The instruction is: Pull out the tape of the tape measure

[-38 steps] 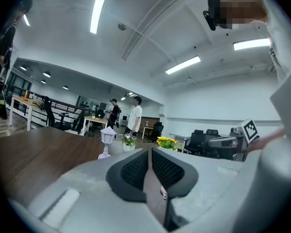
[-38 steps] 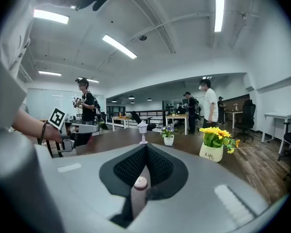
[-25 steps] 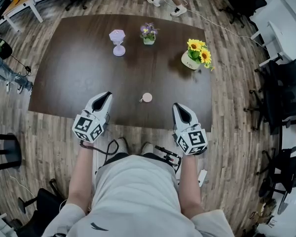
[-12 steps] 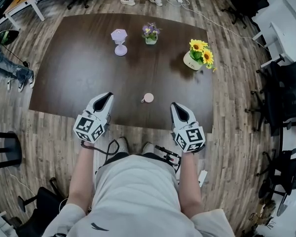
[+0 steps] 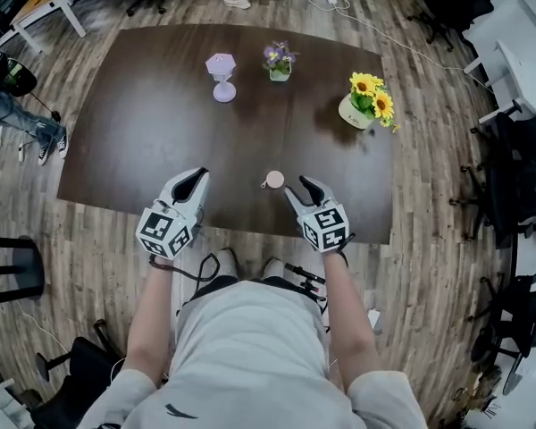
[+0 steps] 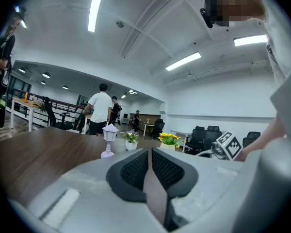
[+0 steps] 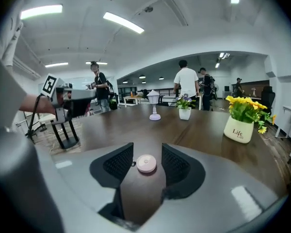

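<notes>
Now | right gripper (image 5: 297, 186) moved to tape measure (image 5: 273, 180) | jaws opening, astride it

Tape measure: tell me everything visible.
The tape measure is a small round pink plastic-looking disc lying flat on the dark wooden table near its front edge. A small tab sticks out on its left; no tape is drawn out. It sits at the mouth of the right claw, whose jaws have just been opening; the pads stand clear of it, so only the table touches it.
</notes>
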The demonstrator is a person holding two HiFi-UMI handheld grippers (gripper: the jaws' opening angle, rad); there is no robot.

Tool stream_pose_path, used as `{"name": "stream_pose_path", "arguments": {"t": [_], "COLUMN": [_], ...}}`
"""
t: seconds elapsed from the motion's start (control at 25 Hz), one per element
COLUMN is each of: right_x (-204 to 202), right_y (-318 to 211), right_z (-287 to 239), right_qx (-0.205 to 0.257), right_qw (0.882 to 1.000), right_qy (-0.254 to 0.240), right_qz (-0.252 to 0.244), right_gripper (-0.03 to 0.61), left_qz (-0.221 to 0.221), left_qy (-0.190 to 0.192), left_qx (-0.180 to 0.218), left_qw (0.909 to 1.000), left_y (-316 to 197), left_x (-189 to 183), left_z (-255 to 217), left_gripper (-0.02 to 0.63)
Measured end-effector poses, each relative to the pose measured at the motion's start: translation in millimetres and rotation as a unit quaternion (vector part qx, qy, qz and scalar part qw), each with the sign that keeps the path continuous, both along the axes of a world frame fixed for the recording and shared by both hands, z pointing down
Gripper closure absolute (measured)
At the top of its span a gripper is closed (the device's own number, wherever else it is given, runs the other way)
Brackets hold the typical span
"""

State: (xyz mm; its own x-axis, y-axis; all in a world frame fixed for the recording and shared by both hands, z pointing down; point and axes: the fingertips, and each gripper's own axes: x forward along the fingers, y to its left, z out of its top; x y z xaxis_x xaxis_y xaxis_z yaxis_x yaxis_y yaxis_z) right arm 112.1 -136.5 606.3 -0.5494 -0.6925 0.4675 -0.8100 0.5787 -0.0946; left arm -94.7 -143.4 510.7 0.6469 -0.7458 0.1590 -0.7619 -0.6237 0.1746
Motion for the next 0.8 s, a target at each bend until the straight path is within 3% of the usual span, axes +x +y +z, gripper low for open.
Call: {"name": "stream_pose_path", "arguments": {"t": [0.2,0.44,0.8], "right_x": [-13.9,-32.4,-47.2], "right_y": [-7.4,-11.3,-23.3], "right_z": [45.4,74.7,92.7], "right_qx": [-0.051,-0.071,-0.099], "right_qw": [0.996,0.983,0.967], "right_qy": [0.054,0.127,0.173], "right_qz": [-0.048,-0.109,-0.159], "right_gripper": [0.357,0.313,0.293], "left_qz": [-0.006,-0.014,-0.021], "left_qy": [-0.006,-0.012,-0.021], "left_qx": [-0.004,-0.005,-0.014], "left_qw": [1.0000,0.9998,0.9994], "left_y": [-1.9,-4.1,0.6], "left_x": [-8.3,-16.5,-25.2], "left_z": [1.9,2.1,8.0], "left_gripper": [0.583,0.581,0.582]}}
